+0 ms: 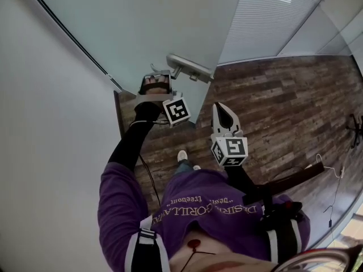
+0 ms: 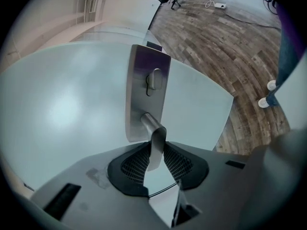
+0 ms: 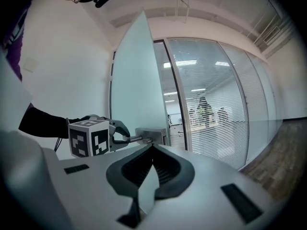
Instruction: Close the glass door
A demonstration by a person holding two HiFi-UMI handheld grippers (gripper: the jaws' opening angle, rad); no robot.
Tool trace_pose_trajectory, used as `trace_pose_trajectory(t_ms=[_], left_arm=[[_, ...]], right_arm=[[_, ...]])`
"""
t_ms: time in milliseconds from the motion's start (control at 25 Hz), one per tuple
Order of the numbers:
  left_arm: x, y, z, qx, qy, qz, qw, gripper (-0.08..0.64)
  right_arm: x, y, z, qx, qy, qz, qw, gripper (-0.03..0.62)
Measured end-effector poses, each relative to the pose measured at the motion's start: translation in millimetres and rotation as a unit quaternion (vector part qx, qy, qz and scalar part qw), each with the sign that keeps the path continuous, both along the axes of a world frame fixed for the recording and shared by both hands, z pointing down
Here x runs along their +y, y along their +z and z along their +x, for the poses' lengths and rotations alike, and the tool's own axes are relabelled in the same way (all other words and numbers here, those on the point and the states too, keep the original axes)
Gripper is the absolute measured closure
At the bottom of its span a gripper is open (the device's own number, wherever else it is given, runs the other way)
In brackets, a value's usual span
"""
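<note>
The frosted glass door (image 1: pixel 142 27) stands open, its free edge toward me. Its metal lever handle (image 1: pixel 190 67) juts from a steel plate (image 2: pixel 144 90). My left gripper (image 1: pixel 156 84) is at the handle's end, and in the left gripper view the lever (image 2: pixel 156 143) sits pinched between both pads, with the gripper (image 2: pixel 154 159) shut on it. My right gripper (image 1: pixel 223 113) hangs free to the right of the door edge, apart from it. In the right gripper view its jaws (image 3: pixel 152 150) meet at the tips with nothing between them, facing the door (image 3: pixel 134 80) and the left gripper (image 3: pixel 125 137).
A white wall (image 1: pixel 45 123) runs along the left, close to the door. Wood flooring (image 1: pixel 283 112) spreads to the right. A glass partition with blinds (image 1: pixel 272 16) stands beyond the doorway. Cables and a stand (image 1: pixel 354 129) lie at the far right. My shoes (image 1: pixel 182 156) are below the handle.
</note>
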State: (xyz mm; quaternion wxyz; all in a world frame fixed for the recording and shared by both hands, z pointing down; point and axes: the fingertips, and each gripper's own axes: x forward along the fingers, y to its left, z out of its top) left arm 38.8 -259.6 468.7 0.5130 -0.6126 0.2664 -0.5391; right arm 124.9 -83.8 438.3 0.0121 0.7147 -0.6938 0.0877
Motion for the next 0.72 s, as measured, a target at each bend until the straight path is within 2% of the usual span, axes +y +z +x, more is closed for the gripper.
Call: trace_pose_trajectory(t_ms=[80, 200, 400, 520, 720], left_arm=[[-4.7, -2.8, 6.3, -0.008, 0.005, -0.003, 1.0, 0.463], [-15.5, -10.9, 21.7, 0.001, 0.012, -0.004, 0.9999, 0.465], [-15.4, 0.1, 20.5, -0.009, 0.018, -0.028, 0.9994, 0.465], [-18.1, 4.3, 24.9, 0.008, 0.03, -0.019, 0.9993, 0.465], [-17.8, 14.0, 26.9, 0.007, 0.047, -0.031, 0.9984, 0.465]], right_arm=[[-3.0, -1.8, 4.0, -0.001, 0.006, -0.002, 1.0, 0.603], [-13.4, -6.1, 11.2, -0.003, 0.012, -0.005, 1.0, 0.603], [-20.4, 3.7, -1.7, 0.001, 0.019, -0.004, 1.0, 0.603], [-26.1, 8.6, -9.4, 0.005, 0.023, -0.003, 1.0, 0.603], [-31.4, 13.5, -15.4, 0.015, 0.036, 0.002, 0.999, 0.603]])
